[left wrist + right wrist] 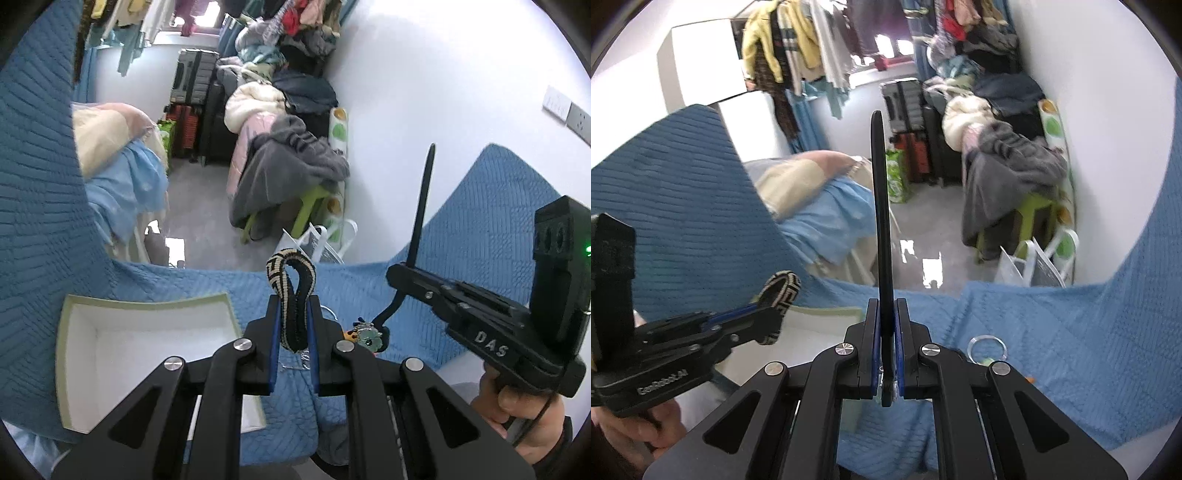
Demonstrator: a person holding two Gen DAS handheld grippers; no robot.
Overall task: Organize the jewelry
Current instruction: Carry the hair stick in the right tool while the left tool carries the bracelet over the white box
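Two grippers, each clamped on one item. Left gripper [293, 325] pinching a woven bracelet [293, 295], beige-and-black patterned band squeezed flat between the blue pads, its loop poking up and forward past the fingertips, long axis along the fingers. Right gripper [886, 339] pressed tight on a thin black strap [881, 206], one only, standing nearly upright from the jaws, long axis vertical, tip well above the bed edge; in the left wrist view seen as a slim black strip [423, 206] leaning slightly right, lower end curling down toward the bedspread.

Below and left of the left gripper, one open box [147, 354], white inside, pale green rim, sitting on the blue quilted bedspread [480, 229]; near corner hidden under the gripper linkage. Between the two grippers on the quilt, a small cluster of jewelry: one pale green flower brooch [371, 338] beside an orange spotted piece [351, 335], touching or overlapping, exact count unclear. One clear ring-shaped bangle [987, 346] flat on the quilt just right of the right gripper.

Beyond the box, open quilt up to the bed's far edge. Past that, grey floor [923, 221], then suitcases [912, 122] and heaped clothes [1008, 158] against the white wall.
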